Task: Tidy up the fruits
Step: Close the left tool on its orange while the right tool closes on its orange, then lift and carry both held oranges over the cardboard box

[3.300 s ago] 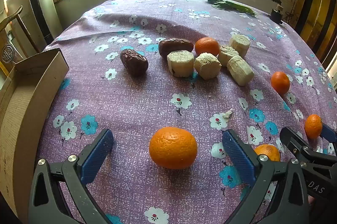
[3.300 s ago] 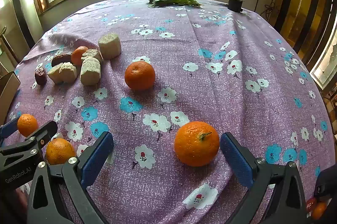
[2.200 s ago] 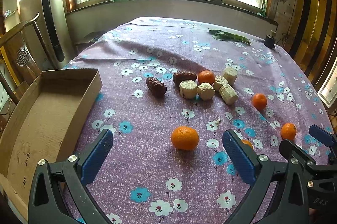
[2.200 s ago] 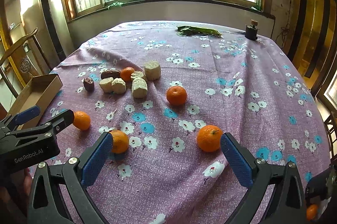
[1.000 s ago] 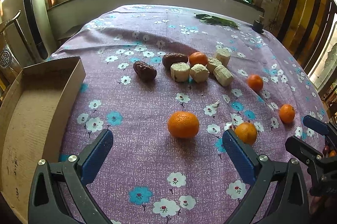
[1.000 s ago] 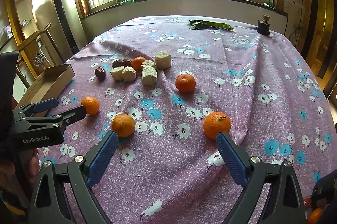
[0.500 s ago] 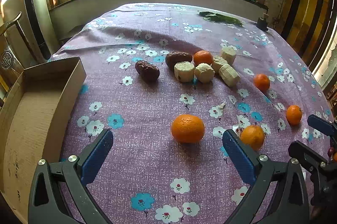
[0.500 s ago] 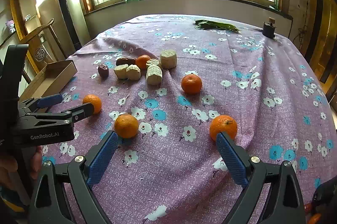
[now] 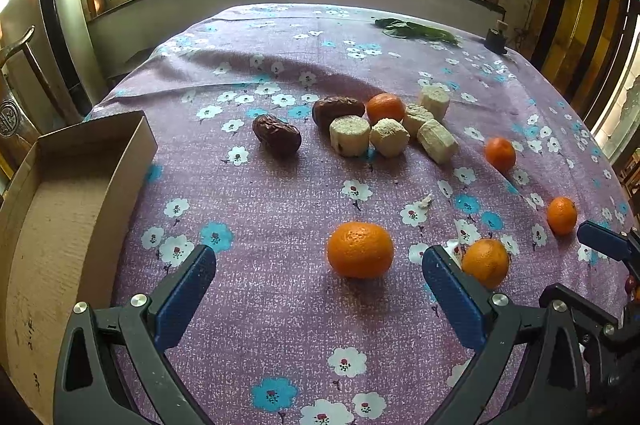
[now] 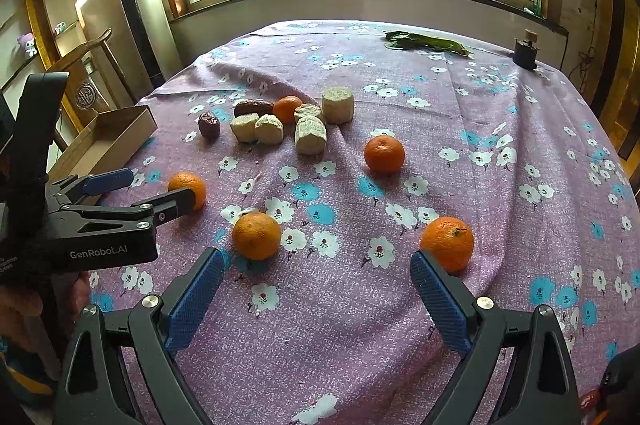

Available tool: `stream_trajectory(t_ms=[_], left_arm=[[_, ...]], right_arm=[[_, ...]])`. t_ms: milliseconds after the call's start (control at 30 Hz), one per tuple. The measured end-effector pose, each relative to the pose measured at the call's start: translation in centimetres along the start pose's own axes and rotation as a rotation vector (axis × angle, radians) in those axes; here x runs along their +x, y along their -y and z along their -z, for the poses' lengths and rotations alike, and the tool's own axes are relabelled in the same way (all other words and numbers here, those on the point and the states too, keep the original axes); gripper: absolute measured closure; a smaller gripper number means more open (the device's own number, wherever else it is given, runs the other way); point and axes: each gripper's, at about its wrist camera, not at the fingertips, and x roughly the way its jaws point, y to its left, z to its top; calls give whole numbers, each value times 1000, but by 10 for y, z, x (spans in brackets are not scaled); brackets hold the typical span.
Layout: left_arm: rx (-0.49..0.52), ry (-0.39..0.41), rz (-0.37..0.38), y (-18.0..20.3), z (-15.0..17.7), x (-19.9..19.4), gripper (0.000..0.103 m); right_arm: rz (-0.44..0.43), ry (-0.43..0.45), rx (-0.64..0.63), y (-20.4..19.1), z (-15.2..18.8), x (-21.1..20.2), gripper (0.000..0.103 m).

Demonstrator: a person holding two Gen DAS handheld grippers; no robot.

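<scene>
The left wrist view gets the cardboard box [image 9: 60,193] up close, open and sitting at the edge of the purple flowered cloth [image 9: 280,305]. In the right wrist view that box is just a small thing far off to the left. What the right view adds is the left gripper [image 10: 156,191] seen from the side, plus a bit of the hand [image 10: 24,305] holding it.

Both tools are spread wide with nothing in them. The left gripper hovers low with one orange [image 9: 360,250] ahead of it, nearer its right finger, well apart from the box. The right gripper [image 10: 316,285] has an orange just outside each fingertip: one [image 10: 256,235] by the left, one [image 10: 447,244] by the right.

Count: five oranges total. Three are those near the grippers, one [image 10: 384,154] is further out, and one [image 10: 288,108] is tucked into the cluster beyond the box. That cluster also holds two dark dates [image 9: 277,140] and five pale cut chunks [image 9: 349,141]. Far side of the cloth: green leaves [image 10: 424,41] and a small dark jar [image 10: 525,54].
</scene>
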Motion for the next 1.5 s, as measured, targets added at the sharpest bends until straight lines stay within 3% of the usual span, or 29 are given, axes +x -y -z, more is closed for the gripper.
stream_trajectory(t_ms=[133, 233, 300, 367, 467, 733, 1100, 1500], left_arm=[[16, -11, 11, 3, 0, 4, 9], [19, -28, 24, 4, -1, 10, 25], [14, -44, 46, 3, 0, 15, 44], [-7, -58, 103, 2, 0, 17, 53], [4, -47, 123, 6, 0, 14, 68], [12, -53, 142, 4, 1, 11, 70], [-12, -16, 114, -13, 3, -19, 71], [-52, 45, -42, -65, -7, -62, 71]], right_arm=[[-15, -21, -3, -1, 1, 6, 22], [-36, -11, 9, 0, 0, 6, 25], [-49, -19, 0, -3, -1, 10, 26], [-62, -37, -15, -7, -2, 16, 32], [-85, -47, -37, -14, -5, 24, 41], [-149, -86, -61, -24, -7, 47, 66], [-162, -61, -75, -34, -14, 29, 67], [-258, -39, -181, -97, -45, 25, 66]])
